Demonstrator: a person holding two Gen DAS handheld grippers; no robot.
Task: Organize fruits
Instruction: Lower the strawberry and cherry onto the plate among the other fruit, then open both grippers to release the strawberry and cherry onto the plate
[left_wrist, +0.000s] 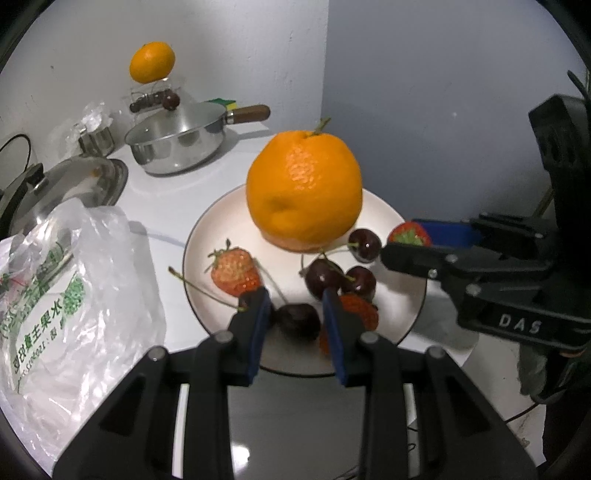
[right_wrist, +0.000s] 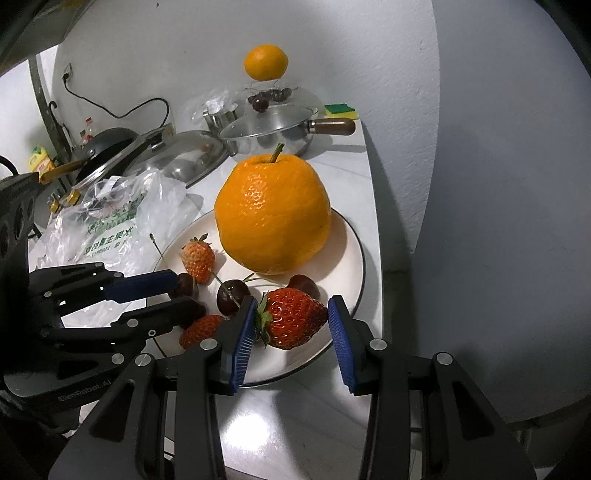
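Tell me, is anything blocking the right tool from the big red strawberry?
No. The strawberry already sits between the right tool's two blue pads, with nothing else visible between them.

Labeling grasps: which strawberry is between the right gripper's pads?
The big ripe red strawberry at the plate's near edge; the other two are paler, beside the left gripper.

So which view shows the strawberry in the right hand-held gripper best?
The right wrist view: the strawberry sits whole between the right hand-held gripper pads. In the left wrist view only its leafy end shows beyond the finger.
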